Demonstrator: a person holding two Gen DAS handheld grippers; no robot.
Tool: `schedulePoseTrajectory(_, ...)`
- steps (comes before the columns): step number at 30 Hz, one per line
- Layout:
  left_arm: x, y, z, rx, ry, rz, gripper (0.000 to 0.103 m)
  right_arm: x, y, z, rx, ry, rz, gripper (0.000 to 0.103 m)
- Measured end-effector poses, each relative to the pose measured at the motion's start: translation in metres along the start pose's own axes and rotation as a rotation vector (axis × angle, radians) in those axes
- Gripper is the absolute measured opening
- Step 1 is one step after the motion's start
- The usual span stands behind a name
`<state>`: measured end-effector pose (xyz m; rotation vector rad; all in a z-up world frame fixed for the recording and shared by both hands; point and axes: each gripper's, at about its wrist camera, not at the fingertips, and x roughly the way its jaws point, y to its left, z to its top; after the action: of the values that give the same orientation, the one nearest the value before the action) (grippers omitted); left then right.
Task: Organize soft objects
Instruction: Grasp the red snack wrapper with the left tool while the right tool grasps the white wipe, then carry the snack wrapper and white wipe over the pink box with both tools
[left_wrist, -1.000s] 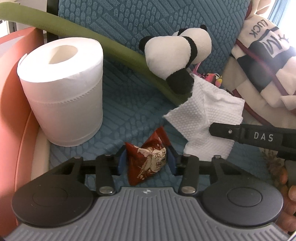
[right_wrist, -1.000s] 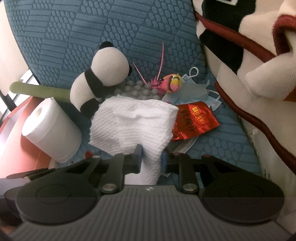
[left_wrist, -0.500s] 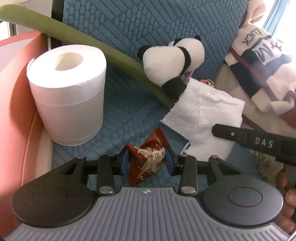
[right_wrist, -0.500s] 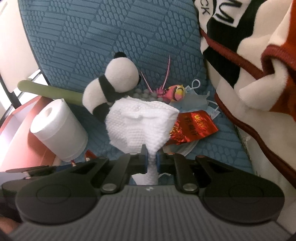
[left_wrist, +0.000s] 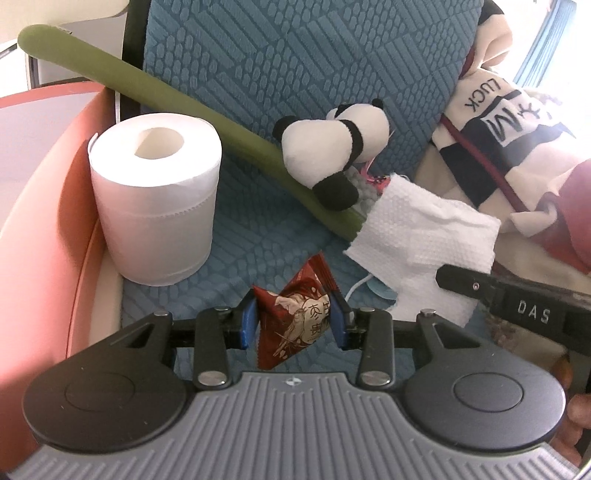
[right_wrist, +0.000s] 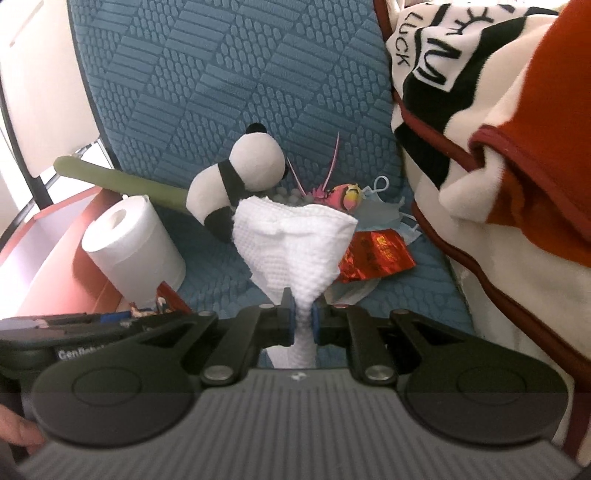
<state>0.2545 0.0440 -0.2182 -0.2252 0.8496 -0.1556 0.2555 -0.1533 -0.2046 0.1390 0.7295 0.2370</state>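
Note:
My left gripper (left_wrist: 294, 320) is shut on a dark red snack packet (left_wrist: 295, 321) and holds it above the blue seat cushion (left_wrist: 236, 236). My right gripper (right_wrist: 303, 319) is shut on a white paper towel (right_wrist: 291, 251), pinched to a narrow neck between the pads, with the rest fanning out in front. That paper towel (left_wrist: 421, 236) hangs at the right of the left wrist view, above the right gripper's black finger (left_wrist: 491, 291). A panda plush (left_wrist: 332, 147) lies on a green stem-like cushion (left_wrist: 184, 107). The panda plush (right_wrist: 243, 177) sits just behind the towel.
A toilet paper roll (left_wrist: 155, 195) stands upright by the orange armrest (left_wrist: 48, 206). A shiny red wrapper (right_wrist: 373, 254), a pink toy (right_wrist: 343, 194) and a blue face mask (right_wrist: 384, 214) lie on the seat. A white, black and red blanket (right_wrist: 480, 147) fills the right.
Both grippers have lifted and drawn back from the seat with their loads. The right jaws pinched tighter, so the paper towel now hangs gathered into a cone.

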Motion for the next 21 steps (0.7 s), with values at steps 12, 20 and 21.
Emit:
schedulePoseTrajectory(12, -0.036, -0.003, -0.013, -0.036, -0.025, -0.019, 0.045, -0.038, 0.013, -0.020, -0.007, 0.035, -0.017, 0.013)
schedulePoseTrajectory(20, -0.057, -0.001, -0.025, -0.071, -0.022, -0.026, 0.045, -0.057, 0.022, -0.032, -0.015, 0.049, -0.014, 0.013)
schedulePoseTrajectory(21, -0.060, 0.000, -0.026, -0.073, -0.023, -0.028, 0.045, -0.060, 0.023, -0.034, -0.013, 0.048, -0.011, 0.013)
